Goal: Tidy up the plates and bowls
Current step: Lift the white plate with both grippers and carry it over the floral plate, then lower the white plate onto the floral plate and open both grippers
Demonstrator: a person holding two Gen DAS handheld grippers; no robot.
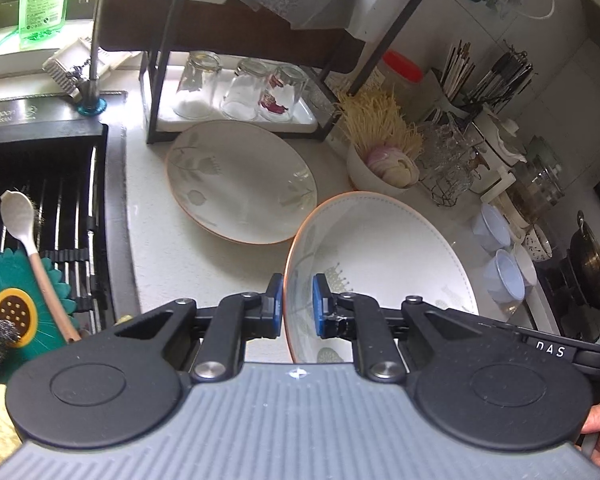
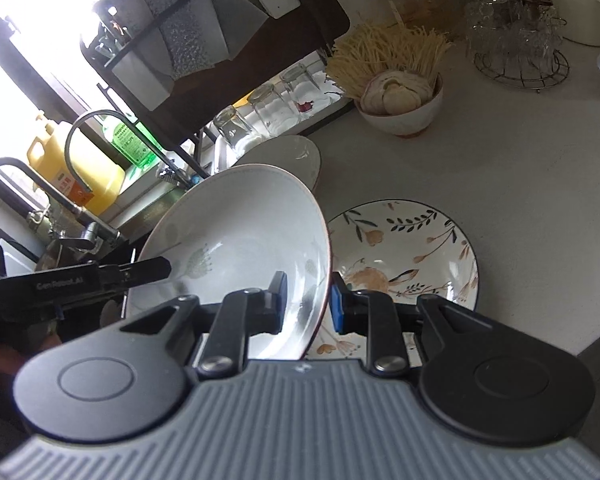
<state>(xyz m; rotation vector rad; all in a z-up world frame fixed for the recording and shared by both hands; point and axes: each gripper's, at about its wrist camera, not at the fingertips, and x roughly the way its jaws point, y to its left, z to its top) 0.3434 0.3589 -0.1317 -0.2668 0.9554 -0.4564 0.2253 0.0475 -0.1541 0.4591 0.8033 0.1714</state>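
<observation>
A white deep plate with an orange rim and a faint leaf print (image 1: 380, 256) (image 2: 236, 236) hangs tilted above the counter, held from both sides. My left gripper (image 1: 298, 304) is shut on its left rim, one blue pad on each face. On the opposite rim my right gripper (image 2: 309, 300) is shut the same way. The left gripper (image 2: 156, 269) also shows in the right wrist view, at the plate's far edge. A matching white plate (image 1: 240, 180) (image 2: 288, 156) lies flat on the counter beyond. A plate with orange flowers (image 2: 412, 252) lies under the held plate's right side.
A black rack (image 1: 236, 120) with upturned glasses (image 1: 256, 92) stands behind the plates. The sink (image 1: 40, 200) with a faucet (image 2: 80, 184) lies to the left. A bowl of noodles and mushrooms (image 2: 400, 108), a wire glass stand (image 2: 520, 40), small cups (image 1: 504, 272) and a dark pan (image 1: 592, 268) crowd the right.
</observation>
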